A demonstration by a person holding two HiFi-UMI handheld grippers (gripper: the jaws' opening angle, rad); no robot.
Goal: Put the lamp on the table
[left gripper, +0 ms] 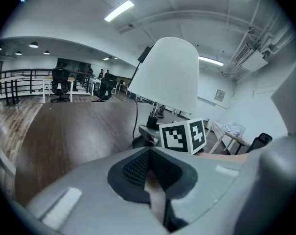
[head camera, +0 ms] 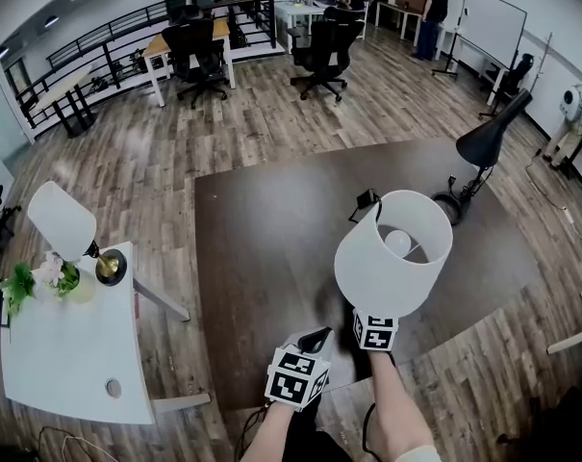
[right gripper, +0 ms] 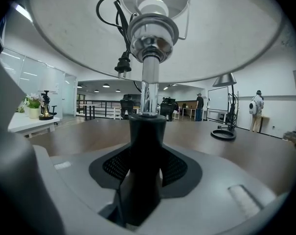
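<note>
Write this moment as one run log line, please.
right gripper: shut on black stem of white-shaded lamp, over brown carpet | left gripper: shut, empty | white table: held lamp not yet on it

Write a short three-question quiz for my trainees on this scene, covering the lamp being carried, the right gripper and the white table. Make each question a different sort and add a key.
1. True or false: the lamp already stands on the white table.
2. Which part of the lamp do the jaws of the right gripper clamp? A the shade; B the black stem; C the cord.
3. Name two things already on the white table.

Key
1. False: the right gripper holds it in the air.
2. B.
3. A second lamp and a plant.
</note>
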